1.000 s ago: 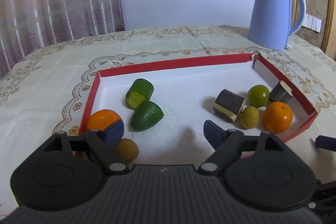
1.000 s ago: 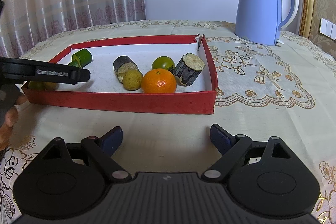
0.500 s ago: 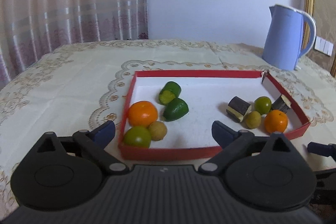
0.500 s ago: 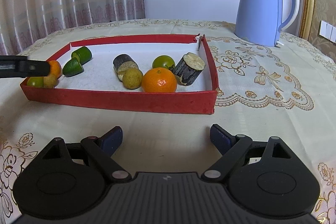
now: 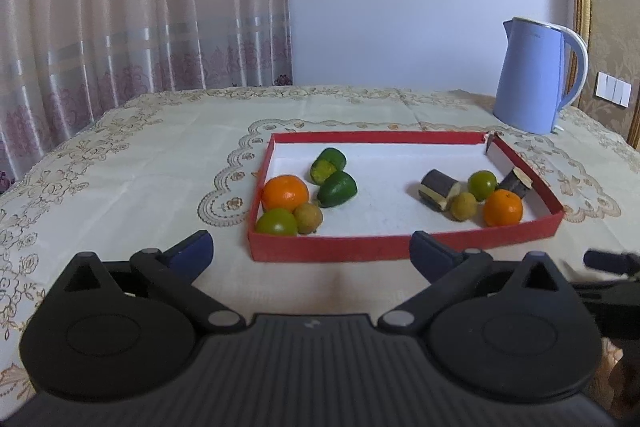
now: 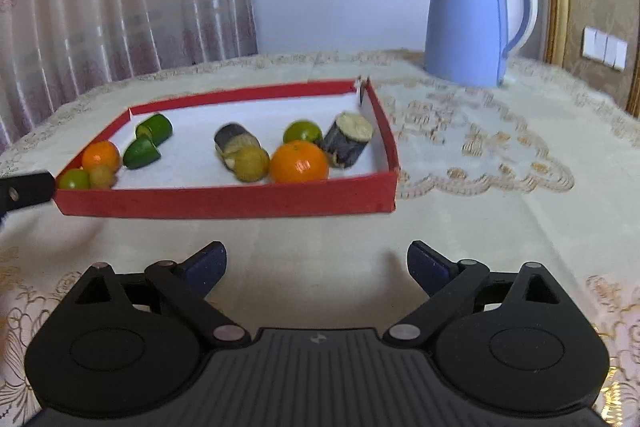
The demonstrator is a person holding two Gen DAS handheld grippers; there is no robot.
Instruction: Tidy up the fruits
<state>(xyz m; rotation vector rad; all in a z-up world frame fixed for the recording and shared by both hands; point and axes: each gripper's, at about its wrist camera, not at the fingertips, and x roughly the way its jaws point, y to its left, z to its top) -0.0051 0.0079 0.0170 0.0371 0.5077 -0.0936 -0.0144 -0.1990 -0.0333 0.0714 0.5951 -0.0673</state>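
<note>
— Jaws first: how do they stand?

— Both spread wide with nothing between them. Left gripper [image 5: 311, 251] and right gripper [image 6: 317, 263] hover over the cream embroidered tablecloth [image 5: 132, 183], just short of the near wall of the shallow red cardboard tray with a white floor [image 5: 332, 249].

— And the fruit?

— All inside the tray. At its left end a round orange [image 5: 285, 192], a green round fruit [image 5: 276, 222] and a small yellowish-brown one [image 5: 308, 218] huddle together, with two green cut pieces [image 5: 338, 189] just beside them. At the right end a second orange [image 6: 299, 161], a green fruit [image 6: 303, 132], a yellowish fruit [image 6: 251, 163] and two dark cut chunks [image 6: 350, 139] cluster together.

— Anything else?

— Behind the tray, a pale blue electric kettle [image 6: 466, 19].
</note>
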